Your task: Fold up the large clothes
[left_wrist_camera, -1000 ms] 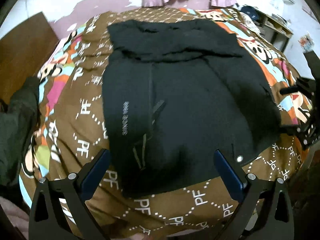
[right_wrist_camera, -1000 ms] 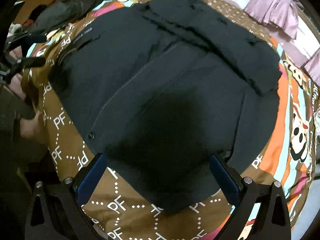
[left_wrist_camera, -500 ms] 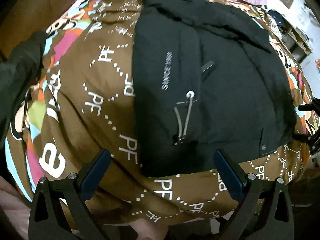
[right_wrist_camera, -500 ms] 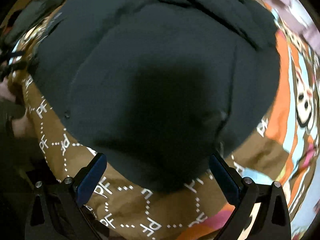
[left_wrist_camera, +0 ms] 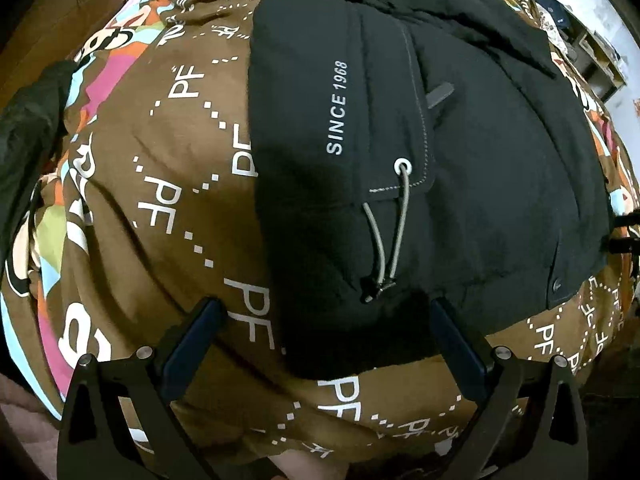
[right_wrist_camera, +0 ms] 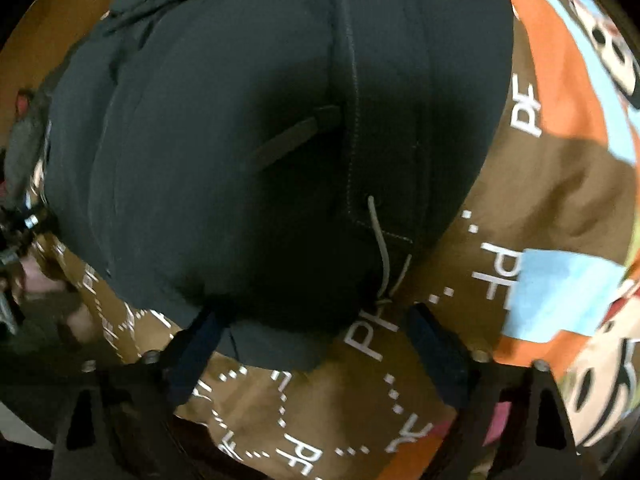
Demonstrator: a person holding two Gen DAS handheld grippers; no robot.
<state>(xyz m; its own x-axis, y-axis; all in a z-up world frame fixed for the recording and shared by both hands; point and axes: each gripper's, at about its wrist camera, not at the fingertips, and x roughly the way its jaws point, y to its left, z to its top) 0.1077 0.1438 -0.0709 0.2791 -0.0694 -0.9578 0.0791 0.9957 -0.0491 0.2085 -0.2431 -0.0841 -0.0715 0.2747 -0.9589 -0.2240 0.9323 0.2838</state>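
A large black jacket [left_wrist_camera: 460, 160] printed "SINCE 1968" lies spread on a brown patterned bedspread [left_wrist_camera: 168, 184]. My left gripper [left_wrist_camera: 324, 324] points steeply down over the jacket's near left hem corner. It is open, with the hem and the grey drawstring [left_wrist_camera: 394, 236] between its blue fingers [left_wrist_camera: 196, 336]. My right gripper [right_wrist_camera: 316, 332] hovers close over the jacket's [right_wrist_camera: 240, 140] other hem corner. Its jaws are closing with the hem edge between them, and the pads do not press the cloth. A drawstring [right_wrist_camera: 380, 248] hangs near its right finger [right_wrist_camera: 432, 344].
A dark green garment [left_wrist_camera: 28, 120] lies at the bed's left edge. Shelves [left_wrist_camera: 596, 56] stand beyond the bed at the far right. The bedspread [right_wrist_camera: 560, 184] stretches right of the jacket. A hand with the other gripper [right_wrist_camera: 20, 240] shows at the left edge of the right wrist view.
Both grippers have come down and closer to the jacket's near hem. The right gripper has rolled and slid toward the hem corner, and its fingers now stand closer together.
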